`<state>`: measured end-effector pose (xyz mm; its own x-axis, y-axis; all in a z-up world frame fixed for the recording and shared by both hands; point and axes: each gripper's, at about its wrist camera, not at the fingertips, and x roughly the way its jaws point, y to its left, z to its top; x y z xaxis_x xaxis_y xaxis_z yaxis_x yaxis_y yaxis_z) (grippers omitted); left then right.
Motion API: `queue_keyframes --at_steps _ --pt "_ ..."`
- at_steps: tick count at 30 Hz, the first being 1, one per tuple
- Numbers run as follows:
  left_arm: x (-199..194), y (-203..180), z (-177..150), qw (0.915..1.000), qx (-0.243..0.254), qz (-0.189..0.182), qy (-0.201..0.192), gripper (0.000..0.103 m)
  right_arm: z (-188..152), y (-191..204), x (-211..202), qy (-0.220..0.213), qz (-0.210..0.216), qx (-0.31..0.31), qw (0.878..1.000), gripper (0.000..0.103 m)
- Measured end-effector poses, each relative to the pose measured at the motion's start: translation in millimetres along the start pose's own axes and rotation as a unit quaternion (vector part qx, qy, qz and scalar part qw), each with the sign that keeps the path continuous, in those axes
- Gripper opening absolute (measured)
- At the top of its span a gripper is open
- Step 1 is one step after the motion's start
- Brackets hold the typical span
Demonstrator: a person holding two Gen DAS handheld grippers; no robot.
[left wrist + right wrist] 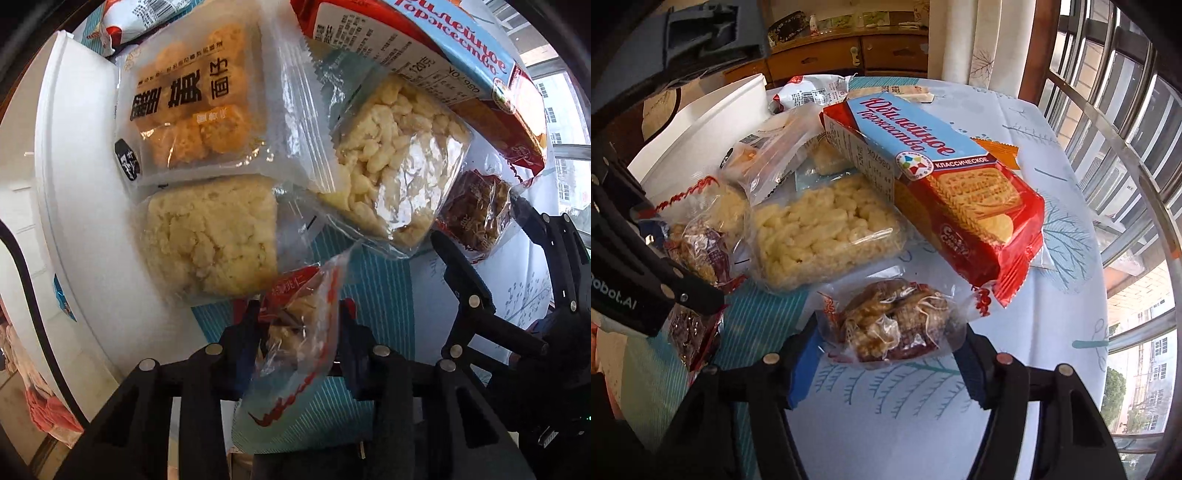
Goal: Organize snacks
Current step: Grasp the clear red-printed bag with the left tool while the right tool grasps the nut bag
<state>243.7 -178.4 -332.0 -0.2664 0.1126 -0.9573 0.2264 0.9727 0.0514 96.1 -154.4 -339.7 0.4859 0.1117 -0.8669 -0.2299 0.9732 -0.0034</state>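
In the left wrist view, the left gripper [299,321] at bottom centre has its jaws clamped on a red-edged clear snack packet [295,339], which stands up between the fingers above the striped tablecloth [380,280]. Above it lie a pale crumbly cake packet [210,232], an orange bun packet [195,110] and a puffed rice packet [395,166], with a white bin [74,166] along the left edge. In the right wrist view, the right gripper [890,343] at lower centre has its jaws spread wide on either side of a walnut cake packet [894,325] lying on the cloth, not pinching it. A red and blue biscuit pack [942,184] lies in the centre of the frame, beyond the walnut packet.
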Motion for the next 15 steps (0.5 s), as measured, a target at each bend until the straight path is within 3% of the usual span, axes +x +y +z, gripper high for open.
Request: queue_keyframes --at_steps 15 --pt "-10.8 13.4 -33.9 0.9995 -0.013 -0.019 -0.023 0.036 0.1 -1.6 -15.0 -0.004 0.017 0.019 1.000 0.064"
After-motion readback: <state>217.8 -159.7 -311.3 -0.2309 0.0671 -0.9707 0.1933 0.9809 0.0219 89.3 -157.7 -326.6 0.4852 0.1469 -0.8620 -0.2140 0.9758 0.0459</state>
